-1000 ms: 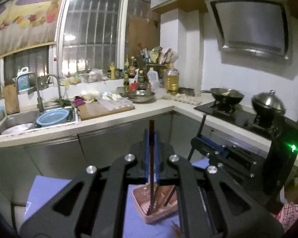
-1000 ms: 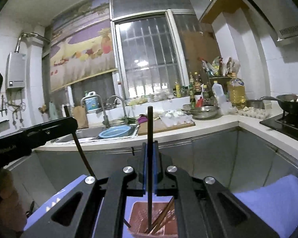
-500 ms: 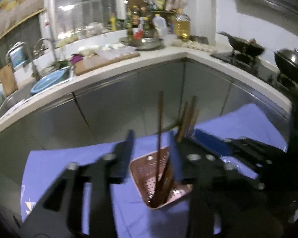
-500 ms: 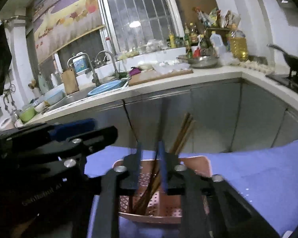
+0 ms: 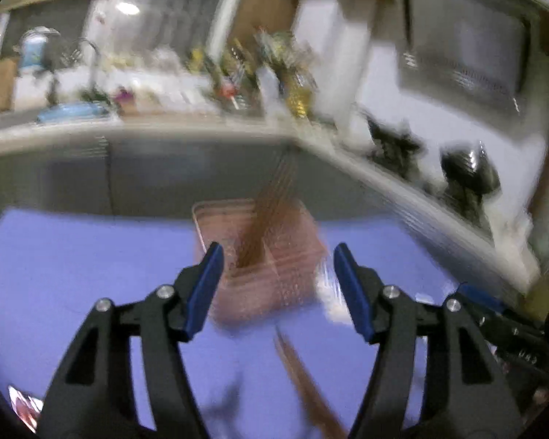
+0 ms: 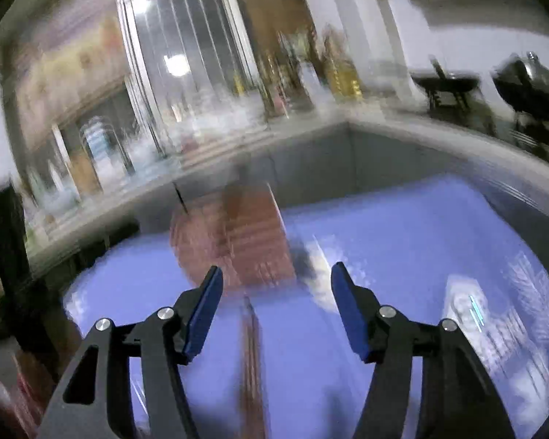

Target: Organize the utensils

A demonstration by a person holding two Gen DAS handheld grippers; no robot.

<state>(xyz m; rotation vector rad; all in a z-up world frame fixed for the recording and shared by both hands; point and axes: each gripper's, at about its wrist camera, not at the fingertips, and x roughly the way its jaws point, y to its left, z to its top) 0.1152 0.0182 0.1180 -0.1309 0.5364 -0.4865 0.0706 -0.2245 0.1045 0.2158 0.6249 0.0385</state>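
Both views are heavily smeared, so detail is limited. The left tongs (image 5: 278,256) stand wide apart with nothing between the blue pads (image 5: 203,292), and the right tongs (image 6: 276,278) are likewise spread and empty. The pink perforated basket (image 5: 274,278) sits on the blue cloth (image 5: 73,274) just ahead of both tools, with a bundle of brown chopsticks (image 5: 271,212) standing in it and leaning toward the far side. More brown sticks lie on the cloth nearer the cameras: one loose stick (image 5: 303,376) runs diagonally under the left tongs, and in the right view a loose chopstick (image 6: 250,358) lies lengthwise between the fingers. In my judgement the step in hand is picking up the next loose piece. To do it well, each tool should come down square over a stick, pads either side of the shaft near its middle, and close only once the blur has settled; a thin round shaft on soft cloth is likely to roll or slip from a skewed pinch. The kitchen worktop (image 5: 201,128) behind is cluttered but indistinct.
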